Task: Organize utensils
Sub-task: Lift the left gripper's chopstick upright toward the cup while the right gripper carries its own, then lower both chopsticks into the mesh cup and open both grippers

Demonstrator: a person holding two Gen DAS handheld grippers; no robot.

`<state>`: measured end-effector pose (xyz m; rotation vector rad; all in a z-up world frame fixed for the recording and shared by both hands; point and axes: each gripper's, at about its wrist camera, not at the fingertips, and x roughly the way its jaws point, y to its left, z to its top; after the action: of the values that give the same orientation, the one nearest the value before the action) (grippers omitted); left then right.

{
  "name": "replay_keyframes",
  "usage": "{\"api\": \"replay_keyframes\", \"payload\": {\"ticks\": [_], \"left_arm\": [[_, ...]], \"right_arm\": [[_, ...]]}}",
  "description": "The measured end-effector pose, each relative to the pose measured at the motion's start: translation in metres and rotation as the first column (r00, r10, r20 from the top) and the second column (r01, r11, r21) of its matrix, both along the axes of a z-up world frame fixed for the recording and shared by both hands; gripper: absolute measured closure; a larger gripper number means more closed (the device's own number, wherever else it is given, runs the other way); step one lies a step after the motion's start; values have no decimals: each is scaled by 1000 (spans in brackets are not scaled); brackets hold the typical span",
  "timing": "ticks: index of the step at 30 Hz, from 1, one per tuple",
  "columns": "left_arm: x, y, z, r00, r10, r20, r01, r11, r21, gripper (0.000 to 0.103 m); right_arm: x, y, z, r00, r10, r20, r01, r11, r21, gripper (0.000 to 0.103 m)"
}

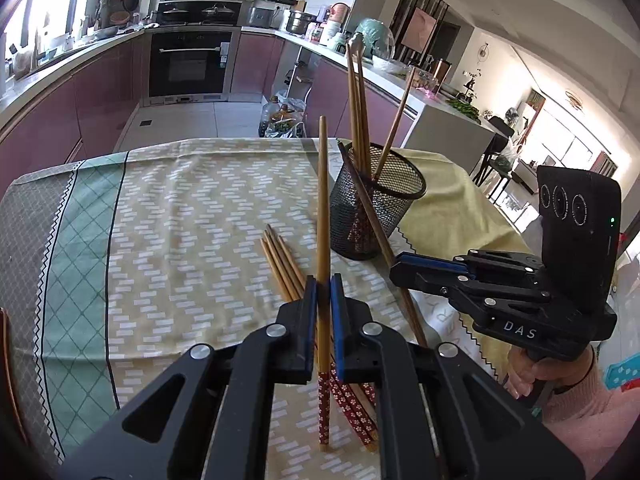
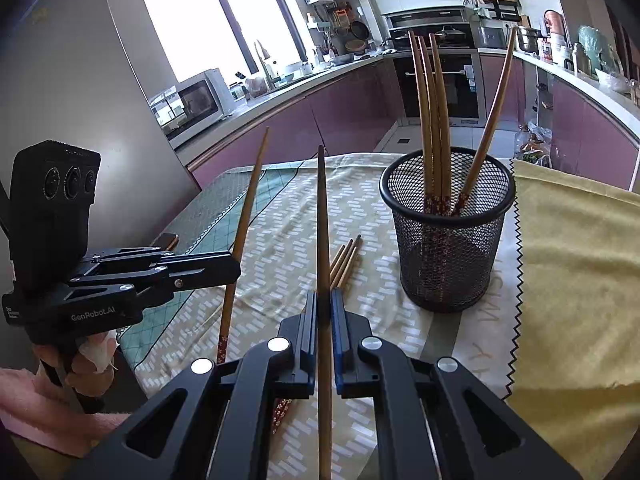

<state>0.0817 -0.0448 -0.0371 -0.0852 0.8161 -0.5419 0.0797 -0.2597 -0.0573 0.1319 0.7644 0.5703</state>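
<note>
A black mesh cup (image 1: 376,204) (image 2: 448,232) stands on the table and holds several wooden chopsticks tip-up. My left gripper (image 1: 324,284) is shut on one chopstick (image 1: 323,208), held nearly upright above the cloth; it also shows in the right wrist view (image 2: 246,216). My right gripper (image 2: 324,300) is shut on another chopstick (image 2: 322,220), tilted up toward the cup; in the left wrist view that chopstick (image 1: 380,248) crosses in front of the cup. A few loose chopsticks (image 1: 282,266) (image 2: 346,258) lie on the cloth between the grippers and the cup.
The table carries a patterned tablecloth (image 1: 180,220) and a yellow cloth (image 2: 580,260) at the right. Purple kitchen cabinets, an oven (image 1: 188,62) and cluttered counters lie beyond the table's far edge. A microwave (image 2: 192,100) sits on the left counter.
</note>
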Motion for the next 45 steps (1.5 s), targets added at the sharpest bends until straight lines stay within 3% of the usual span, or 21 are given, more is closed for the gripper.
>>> {"api": "replay_keyframes", "payload": {"ticks": [12, 20, 37, 45], "left_arm": [[-9, 5, 37, 997, -34, 63, 40, 994, -99, 96], [7, -2, 63, 992, -26, 126, 43, 990, -136, 96], [48, -28, 122, 969, -5, 246, 43, 987, -152, 96], [70, -45, 121, 970, -8, 242, 40, 991, -129, 96]], "right_arm": [[-2, -34, 31, 995, -54, 89, 46, 996, 82, 97], [8, -50, 58, 982, -94, 166, 75, 991, 115, 97], [29, -78, 107, 952, -138, 275, 103, 985, 137, 97], [45, -80, 114, 943, -159, 293, 126, 984, 130, 97]]}}
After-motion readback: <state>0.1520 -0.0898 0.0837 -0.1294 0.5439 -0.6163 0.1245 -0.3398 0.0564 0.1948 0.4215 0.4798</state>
